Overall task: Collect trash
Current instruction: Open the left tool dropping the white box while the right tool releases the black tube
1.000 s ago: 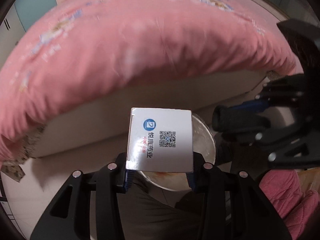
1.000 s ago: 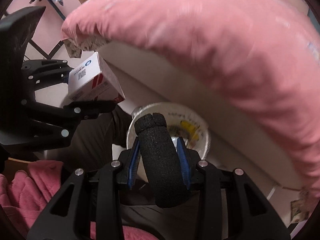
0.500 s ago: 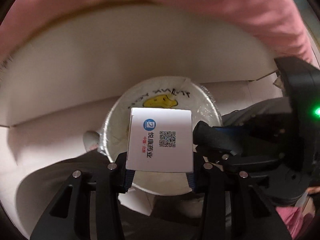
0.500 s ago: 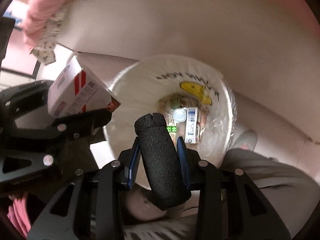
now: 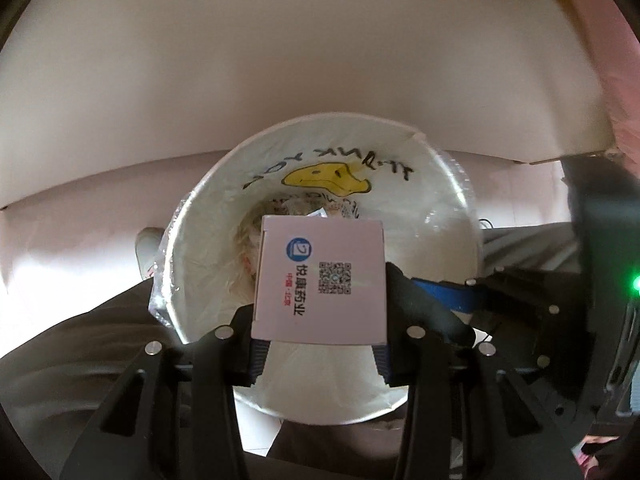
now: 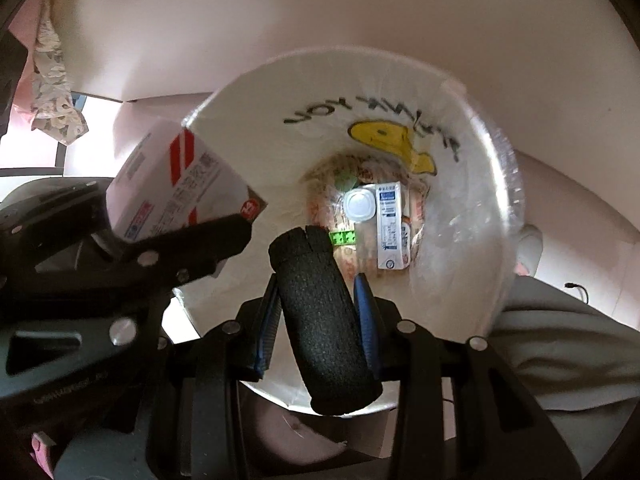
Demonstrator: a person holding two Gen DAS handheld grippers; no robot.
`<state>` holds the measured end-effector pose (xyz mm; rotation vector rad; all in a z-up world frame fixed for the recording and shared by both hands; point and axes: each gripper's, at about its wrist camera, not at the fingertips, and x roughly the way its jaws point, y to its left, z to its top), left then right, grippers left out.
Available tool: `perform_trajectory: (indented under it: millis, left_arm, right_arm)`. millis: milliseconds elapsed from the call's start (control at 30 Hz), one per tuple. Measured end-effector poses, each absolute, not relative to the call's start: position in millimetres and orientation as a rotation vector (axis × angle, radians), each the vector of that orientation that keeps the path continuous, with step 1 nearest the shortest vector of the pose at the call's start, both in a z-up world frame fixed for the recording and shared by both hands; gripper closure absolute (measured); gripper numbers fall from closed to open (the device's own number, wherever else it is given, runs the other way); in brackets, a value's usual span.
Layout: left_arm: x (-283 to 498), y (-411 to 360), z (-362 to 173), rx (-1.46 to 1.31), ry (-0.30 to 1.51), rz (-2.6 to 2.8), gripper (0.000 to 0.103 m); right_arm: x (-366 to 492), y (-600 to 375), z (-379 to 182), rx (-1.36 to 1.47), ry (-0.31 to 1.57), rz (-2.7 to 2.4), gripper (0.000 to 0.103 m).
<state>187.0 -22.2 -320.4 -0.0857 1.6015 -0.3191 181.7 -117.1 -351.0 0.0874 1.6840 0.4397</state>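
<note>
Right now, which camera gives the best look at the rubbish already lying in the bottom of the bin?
The right wrist view: the bin lies open, showing a small carton and lid. In the left wrist view the held medicine box hides most of it.

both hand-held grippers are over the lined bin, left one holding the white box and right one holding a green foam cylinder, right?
Nearly: the foam cylinder in the right hand-held gripper is black, not green, per the right wrist view. The left hand-held gripper does hold the white box over the bin.

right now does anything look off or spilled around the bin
Nothing stands out. The box sits squarely in the left gripper and the foam tube in the right gripper, both over the lined bin. The trash lies inside it; no spill shows.
</note>
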Motion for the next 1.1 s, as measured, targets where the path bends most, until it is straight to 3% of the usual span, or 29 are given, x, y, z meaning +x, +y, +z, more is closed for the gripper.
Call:
perform_trajectory:
  millis: [333, 433, 567, 800, 1100]
  left_arm:
    - [196.8, -22.5, -349.9, -0.108, 1.670, -0.287, 0.058]
    - [200.1, -19.3, -349.5, -0.110, 1.665, -0.270, 0.055]
    - [200.3, -19.9, -344.8, -0.101, 1.650, -0.277, 0.047]
    - [197.2, -19.6, -341.9, -0.089, 1.647, -0.280, 0.047]
    - [185.2, -10.8, -271.0, 0.031, 1.512, -0.277, 0.047]
  right_arm:
    - [181.3, -106.9, -382.0, 0.066, 1.756, 0.441, 0.062]
    - [180.9, -105.2, -385.1, 0.062, 1.758, 0.428, 0.045]
    - [182.1, -109.1, -382.2, 0.085, 1.746, 0.429, 0.044]
    - [179.9, -112.6, -375.8, 0.075, 1.737, 0.437, 0.044]
    - [176.1, -118.4, -316.2, -0.021, 1.626, 0.464, 0.045]
